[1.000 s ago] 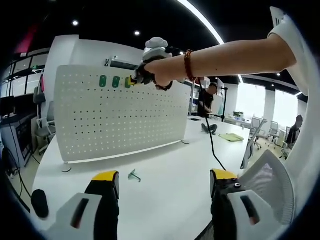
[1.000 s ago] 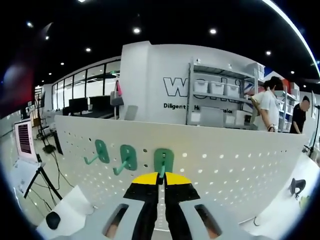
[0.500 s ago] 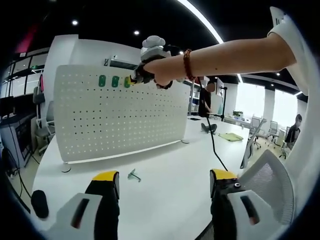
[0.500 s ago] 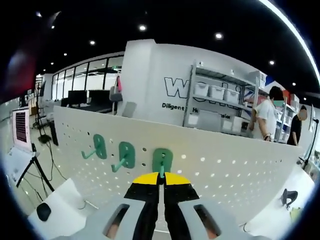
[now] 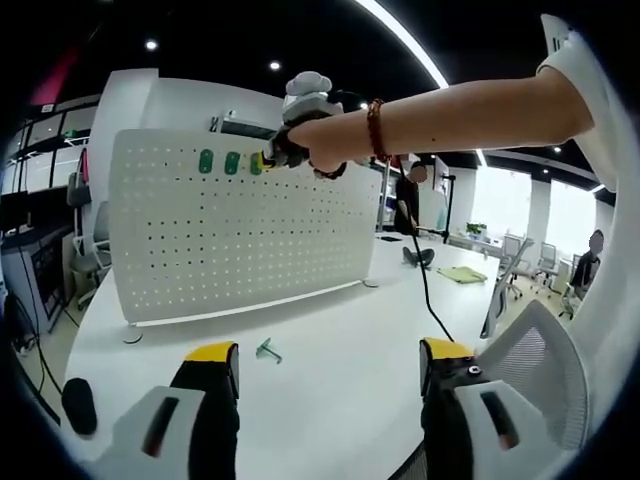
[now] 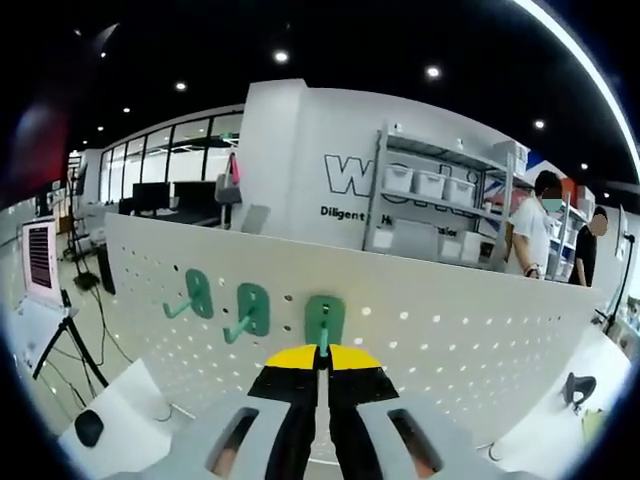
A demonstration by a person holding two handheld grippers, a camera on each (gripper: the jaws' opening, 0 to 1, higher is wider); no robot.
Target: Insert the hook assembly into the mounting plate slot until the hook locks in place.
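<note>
The pegboard [image 6: 420,330], a wide white panel full of small holes, stood upright on the white table [image 5: 330,350] and carried three green hooks in a row near its upper edge. In the right gripper view, the right gripper [image 6: 322,362] was pressed together on the third hook [image 6: 324,318], the one nearest to the middle of the panel; its yellow-tipped jaws met around the stem of this hook, whose green plate lay flat against the board. Just beside it to the left were the second hook [image 6: 250,312] and the first hook [image 6: 195,296], each with its arm pointing out from the panel. In the left gripper view, the person's hand [image 5: 315,145] held that same gripper high at the top of the board, with a red bracelet [image 5: 376,130] on the wrist. The left gripper [image 5: 325,365] was spread wide and held nothing, low over the table. A spare hook [image 5: 267,350] lay on the table between the panel and the left gripper. A small black object [image 5: 79,407] lay near the table's left edge.
</note>
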